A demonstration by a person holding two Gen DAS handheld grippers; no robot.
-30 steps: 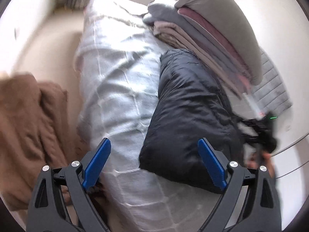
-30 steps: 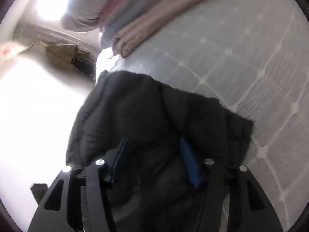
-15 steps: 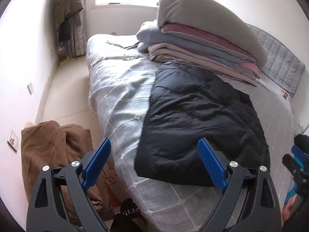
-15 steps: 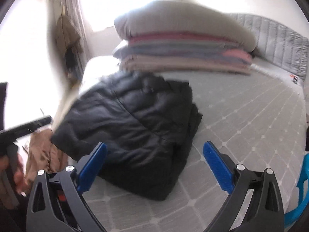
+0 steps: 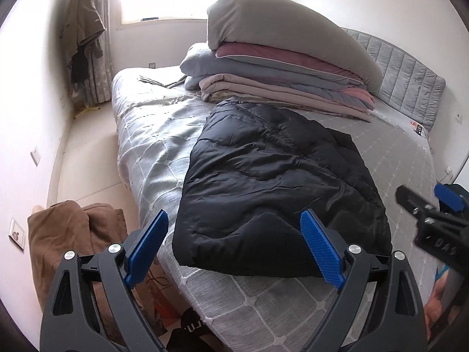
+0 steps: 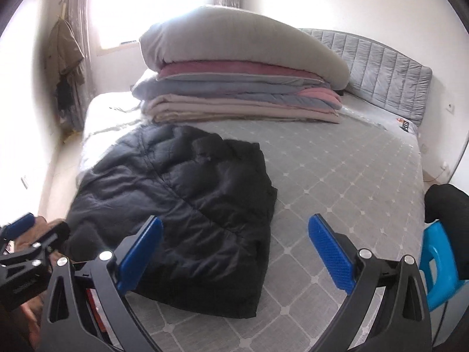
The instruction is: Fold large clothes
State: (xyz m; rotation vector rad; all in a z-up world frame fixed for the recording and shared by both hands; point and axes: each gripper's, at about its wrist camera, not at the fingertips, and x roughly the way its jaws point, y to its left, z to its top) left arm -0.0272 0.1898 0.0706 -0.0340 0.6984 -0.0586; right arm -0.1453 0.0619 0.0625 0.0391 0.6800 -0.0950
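Observation:
A black puffer jacket [image 5: 272,184] lies folded into a rough rectangle on the grey checked bed [image 5: 263,308], near its front edge. In the right wrist view the same jacket [image 6: 187,199] sits left of centre. My left gripper [image 5: 234,243] hangs open above the bed's front edge, clear of the jacket, nothing between its blue pads. My right gripper [image 6: 234,249] is also wide open and empty, held back over the jacket's near right corner. Each gripper shows at the edge of the other's view: the right one [image 5: 433,214] and the left one [image 6: 26,246].
A tall stack of folded quilts with a grey pillow [image 5: 281,67] on top fills the back of the bed. A brown garment [image 5: 73,240] is heaped on the floor at left. A blue chair [image 6: 439,267] stands at right. Coats [image 5: 83,32] hang by the window.
The right gripper, earlier shut on the jacket, has opened and drawn back from it. Both grippers pulled away and rose, so the whole bed and the folded jacket now show.

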